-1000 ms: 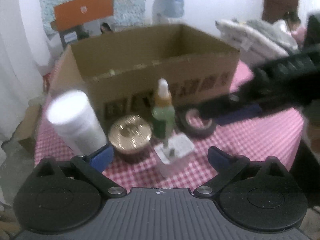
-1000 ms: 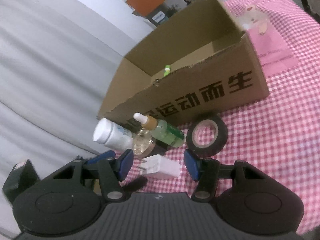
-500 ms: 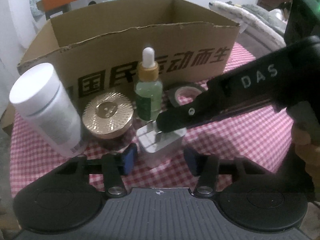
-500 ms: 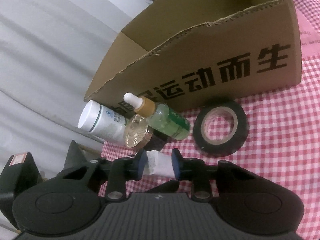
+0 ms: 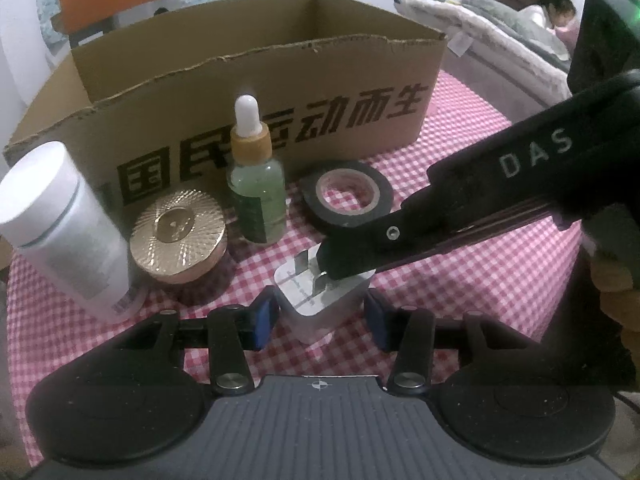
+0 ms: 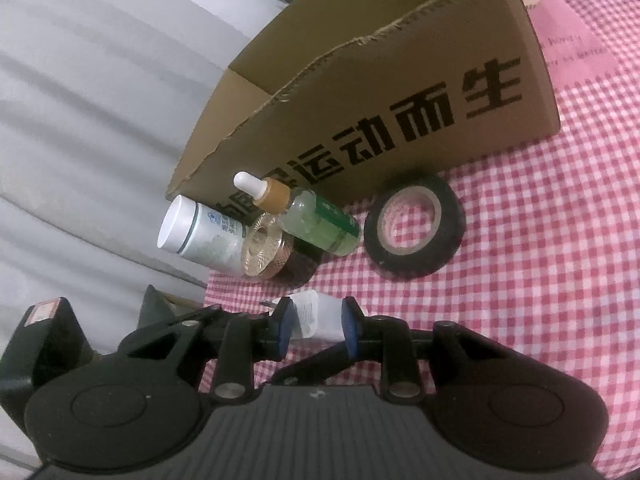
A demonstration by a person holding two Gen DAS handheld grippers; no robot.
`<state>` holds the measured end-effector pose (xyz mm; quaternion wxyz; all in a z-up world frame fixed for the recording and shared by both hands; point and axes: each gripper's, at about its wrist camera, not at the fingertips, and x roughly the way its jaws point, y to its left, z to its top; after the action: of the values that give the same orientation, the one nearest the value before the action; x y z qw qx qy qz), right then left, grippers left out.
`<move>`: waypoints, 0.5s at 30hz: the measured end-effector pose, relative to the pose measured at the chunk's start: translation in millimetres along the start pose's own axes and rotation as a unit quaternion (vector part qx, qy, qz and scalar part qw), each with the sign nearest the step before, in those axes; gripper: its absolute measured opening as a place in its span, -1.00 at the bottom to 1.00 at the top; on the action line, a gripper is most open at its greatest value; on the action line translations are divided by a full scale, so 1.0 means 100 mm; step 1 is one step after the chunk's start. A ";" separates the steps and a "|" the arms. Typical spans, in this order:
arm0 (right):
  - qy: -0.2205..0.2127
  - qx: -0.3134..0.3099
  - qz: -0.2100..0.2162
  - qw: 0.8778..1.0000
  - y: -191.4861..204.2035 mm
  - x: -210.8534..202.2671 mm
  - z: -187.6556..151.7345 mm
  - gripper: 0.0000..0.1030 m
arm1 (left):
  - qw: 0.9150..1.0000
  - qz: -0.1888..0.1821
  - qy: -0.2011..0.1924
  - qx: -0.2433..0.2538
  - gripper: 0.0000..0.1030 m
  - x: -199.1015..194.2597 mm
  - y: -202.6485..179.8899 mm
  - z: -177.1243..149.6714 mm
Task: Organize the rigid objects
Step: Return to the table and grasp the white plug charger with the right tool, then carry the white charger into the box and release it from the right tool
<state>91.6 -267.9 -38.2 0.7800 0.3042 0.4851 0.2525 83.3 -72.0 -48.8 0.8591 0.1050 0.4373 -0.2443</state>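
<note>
Charger (image 5: pixel 320 296) is sitting on the table (image 5: pixel 460 280) between both sets of jaws, the right gripper (image 6: pixel 314 320) clamping its sides and the left gripper (image 5: pixel 320 314) closing against its body.

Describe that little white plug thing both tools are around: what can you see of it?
The white charger plug is a small glossy plastic cube with two flat metal prongs pointing up and grey print on one side. It sits on the pink checked tablecloth. The right tool clamps it; the left tool brackets it, contact unclear.
</note>
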 end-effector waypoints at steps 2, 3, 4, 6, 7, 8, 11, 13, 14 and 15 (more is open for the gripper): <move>0.000 0.003 0.003 1.000 -0.02 -0.01 0.00 -0.42 | 1.000 0.004 0.000 0.003 -0.07 0.07 -0.01 0.03; 0.000 0.004 0.004 1.000 -0.02 -0.01 0.00 -0.42 | 1.000 0.007 -0.002 0.006 -0.10 0.09 -0.02 0.05; 0.000 0.005 0.006 1.000 -0.02 -0.01 0.00 -0.41 | 1.000 0.008 -0.004 0.008 -0.12 0.10 -0.02 0.06; 0.000 0.005 0.007 1.000 -0.02 -0.01 -0.01 -0.39 | 1.000 0.010 -0.005 0.007 -0.13 0.10 -0.03 0.06; -0.001 0.002 0.007 1.000 -0.02 -0.02 -0.01 -0.39 | 1.000 0.011 -0.005 0.007 -0.13 0.10 -0.04 0.07; -0.002 0.002 0.007 1.000 -0.02 -0.04 -0.02 -0.39 | 1.000 0.013 -0.005 0.008 -0.13 0.10 -0.05 0.07; -0.001 0.002 0.008 1.000 0.01 0.00 -0.03 -0.39 | 1.000 0.014 -0.002 0.008 -0.14 0.10 -0.07 0.06; 0.000 0.003 0.008 1.000 0.02 0.00 -0.06 -0.39 | 1.000 0.015 -0.001 0.006 -0.14 0.08 -0.07 0.04; -0.001 0.003 0.009 1.000 0.03 0.00 -0.06 -0.39 | 1.000 0.016 -0.002 0.006 -0.14 0.06 -0.07 0.04; -0.001 0.002 0.010 1.000 0.05 -0.01 -0.07 -0.39 | 1.000 0.017 -0.003 0.006 -0.14 0.03 -0.08 0.04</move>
<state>84.3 -263.8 -36.1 0.7775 0.3108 0.4812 0.2593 83.5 -81.1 -48.8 0.8638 0.1172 0.4313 -0.2326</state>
